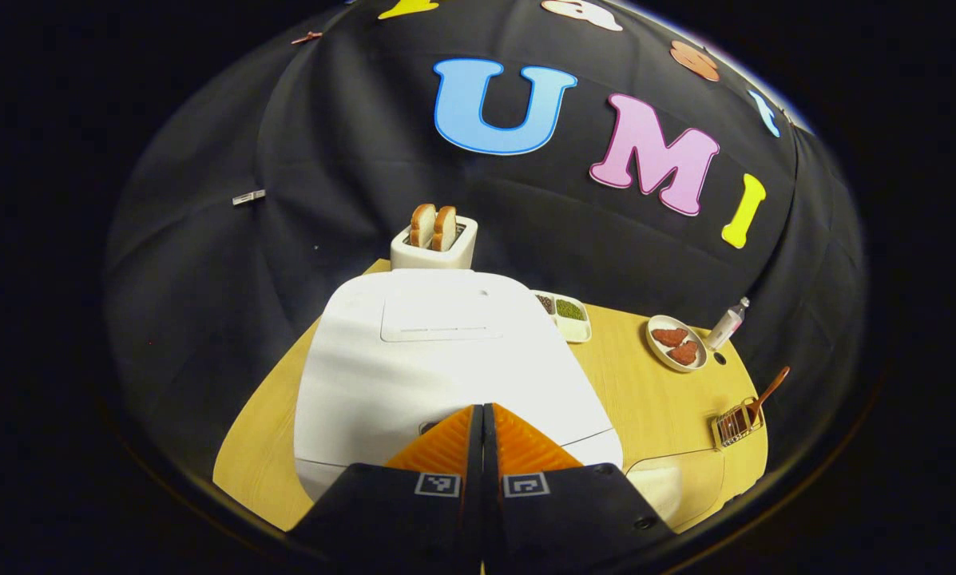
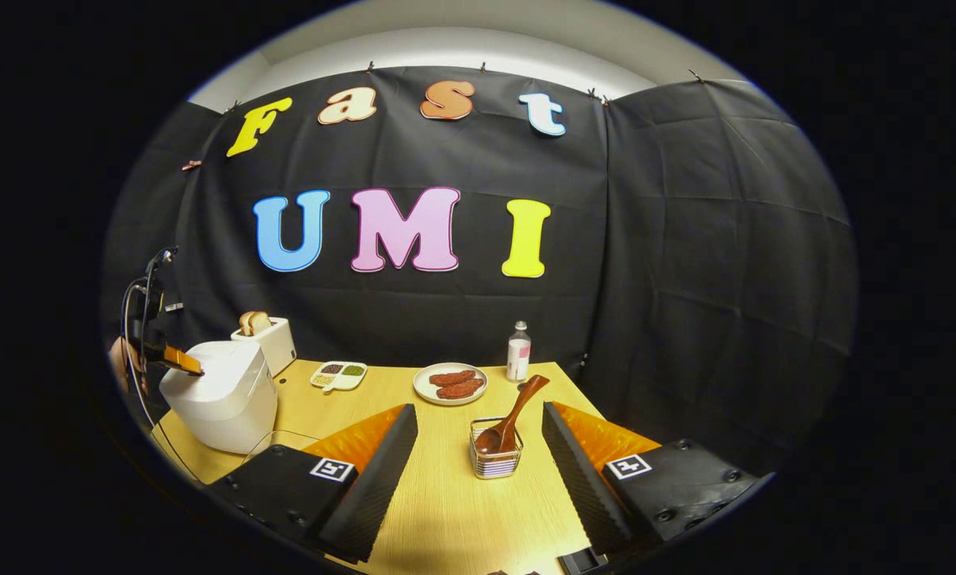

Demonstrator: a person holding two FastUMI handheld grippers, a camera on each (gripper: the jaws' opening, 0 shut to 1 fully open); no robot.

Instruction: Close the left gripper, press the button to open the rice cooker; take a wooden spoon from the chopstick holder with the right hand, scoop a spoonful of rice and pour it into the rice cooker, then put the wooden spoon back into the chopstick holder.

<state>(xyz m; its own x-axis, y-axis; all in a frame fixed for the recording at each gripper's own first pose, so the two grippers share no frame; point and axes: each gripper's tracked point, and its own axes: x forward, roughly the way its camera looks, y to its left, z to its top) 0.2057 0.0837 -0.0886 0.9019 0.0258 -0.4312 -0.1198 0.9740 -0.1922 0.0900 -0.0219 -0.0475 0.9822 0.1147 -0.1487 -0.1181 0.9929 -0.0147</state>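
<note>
Two hand-held grippers: left hand-held gripper, fingers pressed together with nothing between, tips over the front edge of the cooker lid; right hand-held gripper, fingers spread wide, nothing held.
Cooker: white, lid down, at the left end of the surface, close to its front-left edge.
Holder: small wire basket, mid-surface, between the right fingers but apart from both.
Spoon: dark wood, bowl down in the holder, handle leaning up to the right.
Open room: bare wood around the holder on all sides; a clear lane from holder to cooker.
Toaster: white, two slices up, just behind the cooker at the back-left corner.
Tray: white, divided, dark and green grains, right of the cooker.
Plate: two reddish pieces, toward the back edge.
Bottle: upright, just beside the plate, near the back-right corner.
</note>
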